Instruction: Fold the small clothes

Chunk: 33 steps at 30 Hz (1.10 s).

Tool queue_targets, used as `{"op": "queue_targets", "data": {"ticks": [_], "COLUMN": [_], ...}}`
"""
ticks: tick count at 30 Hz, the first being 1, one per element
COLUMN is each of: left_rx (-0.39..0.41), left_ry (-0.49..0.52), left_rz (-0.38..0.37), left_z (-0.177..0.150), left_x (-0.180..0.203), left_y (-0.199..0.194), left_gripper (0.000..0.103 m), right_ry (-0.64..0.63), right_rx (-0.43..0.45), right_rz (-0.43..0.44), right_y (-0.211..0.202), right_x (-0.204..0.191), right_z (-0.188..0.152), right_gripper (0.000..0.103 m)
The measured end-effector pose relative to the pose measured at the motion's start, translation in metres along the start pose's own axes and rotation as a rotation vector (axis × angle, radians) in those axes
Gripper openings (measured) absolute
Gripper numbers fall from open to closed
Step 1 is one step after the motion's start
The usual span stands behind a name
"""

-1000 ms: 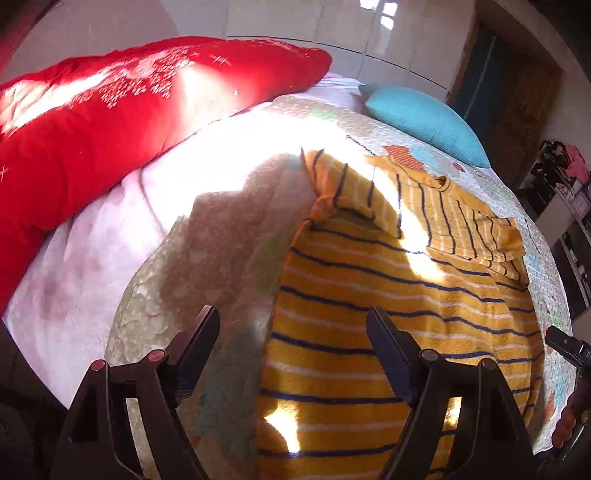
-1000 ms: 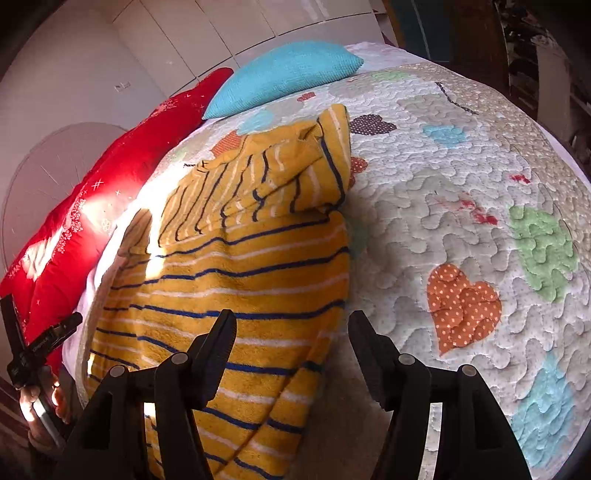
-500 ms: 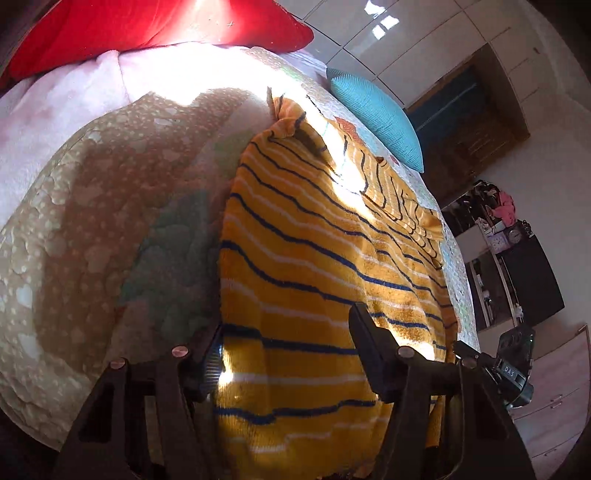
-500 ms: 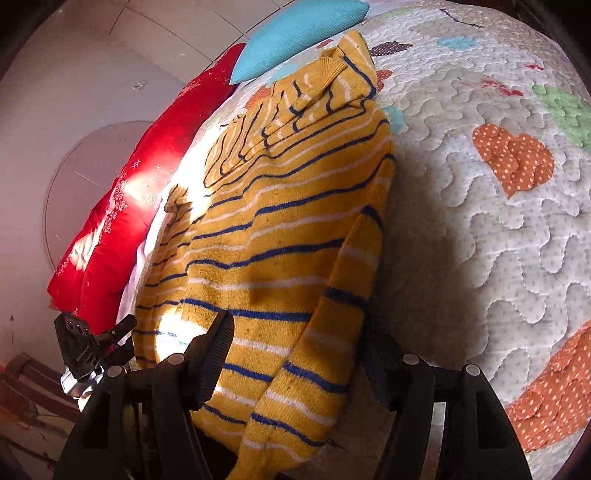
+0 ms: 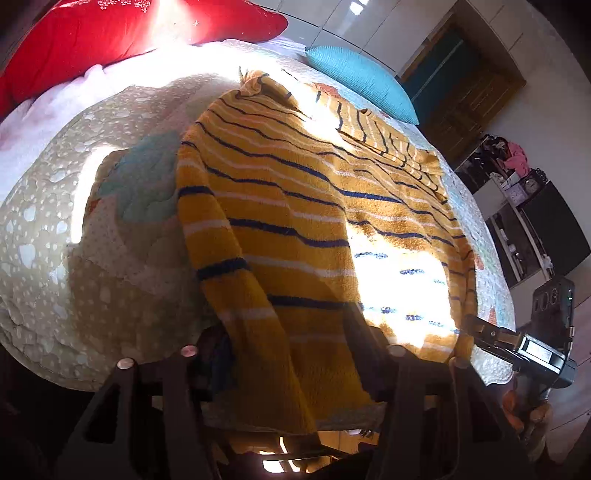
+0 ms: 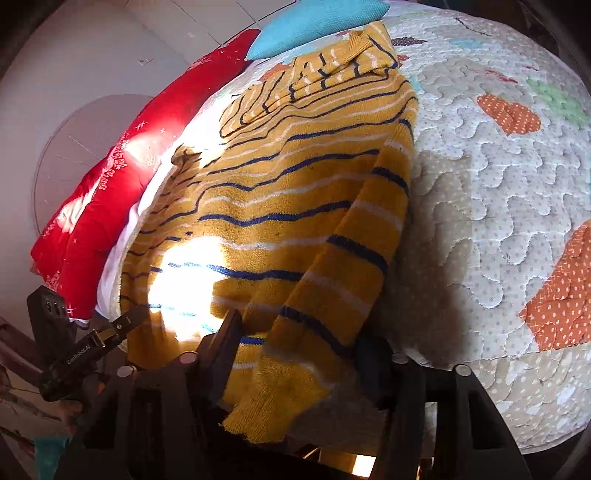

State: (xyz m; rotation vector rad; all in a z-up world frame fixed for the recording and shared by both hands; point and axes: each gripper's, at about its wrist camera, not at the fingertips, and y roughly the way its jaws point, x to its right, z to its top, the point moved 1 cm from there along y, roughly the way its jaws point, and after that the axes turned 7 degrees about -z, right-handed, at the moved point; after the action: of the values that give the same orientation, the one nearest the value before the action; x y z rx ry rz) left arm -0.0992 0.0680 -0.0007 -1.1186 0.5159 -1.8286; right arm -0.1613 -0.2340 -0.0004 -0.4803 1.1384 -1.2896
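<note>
A yellow knit sweater (image 5: 295, 206) with navy and white stripes lies flat on the quilted bed (image 5: 55, 206), its hem hanging over the near edge. It also fills the right wrist view (image 6: 280, 192). My left gripper (image 5: 291, 354) is open, its jaws straddling the hem's left corner, which drapes between them. My right gripper (image 6: 299, 350) is open, its jaws straddling the hem's right corner. Each gripper shows in the other's view, the right one (image 5: 524, 343) and the left one (image 6: 81, 350).
A red pillow (image 5: 122, 33) and a blue pillow (image 5: 362, 81) lie at the head of the bed. The quilt (image 6: 498, 206) stretches to the right of the sweater. A doorway and dark shelves (image 5: 528, 221) stand beyond the bed.
Both grippers have dropped from above the sweater down to the bed's near edge. The hem corners now sit between their open jaws.
</note>
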Motion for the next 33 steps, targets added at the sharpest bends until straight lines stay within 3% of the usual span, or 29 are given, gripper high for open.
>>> {"op": "queue_targets", "data": {"ticks": [1, 2, 6, 10, 15, 20, 25, 28, 33], "left_rx": [-0.005, -0.006, 0.027, 0.074, 0.084, 0.061, 0.140, 0.190, 0.210], "left_ry": [-0.002, -0.026, -0.066, -0.051, -0.044, -0.094, -0.129, -0.106, -0.068], "left_rz": [0.029, -0.003, -0.038, -0.074, -0.119, -0.081, -0.097, -0.098, -0.071], "left_z": [0.003, 0.005, 0.007, 0.003, -0.015, -0.011, 0.030, 0.072, 0.165], "left_x": [-0.001, -0.006, -0.011, 0.007, 0.027, 0.012, 0.001, 0.008, 0.019], "left_y": [-0.001, -0.004, -0.028, -0.061, -0.079, -0.062, -0.065, -0.057, -0.015], "left_gripper": [0.014, 0.012, 0.009, 0.009, 0.009, 0.009, 0.009, 0.009, 0.009], "right_ry": [-0.013, -0.002, 0.144, 0.151, 0.132, 0.170, 0.162, 0.161, 0.183], "right_rx": [0.003, -0.001, -0.040, -0.021, -0.014, -0.047, -0.001, 0.050, 0.129], "right_rz": [-0.024, -0.002, 0.194, 0.304, 0.331, 0.344, 0.421, 0.451, 0.423], "right_y": [0.001, 0.001, -0.007, -0.035, -0.060, -0.045, -0.053, -0.055, -0.037], "right_x": [-0.001, 0.002, 0.038, 0.051, 0.064, 0.071, 0.061, 0.051, 0.040], "right_z": [0.001, 0.003, 0.007, -0.001, -0.023, -0.022, 0.018, 0.065, 0.159], "right_gripper": [0.023, 0.020, 0.014, 0.013, 0.013, 0.013, 0.013, 0.013, 0.013]}}
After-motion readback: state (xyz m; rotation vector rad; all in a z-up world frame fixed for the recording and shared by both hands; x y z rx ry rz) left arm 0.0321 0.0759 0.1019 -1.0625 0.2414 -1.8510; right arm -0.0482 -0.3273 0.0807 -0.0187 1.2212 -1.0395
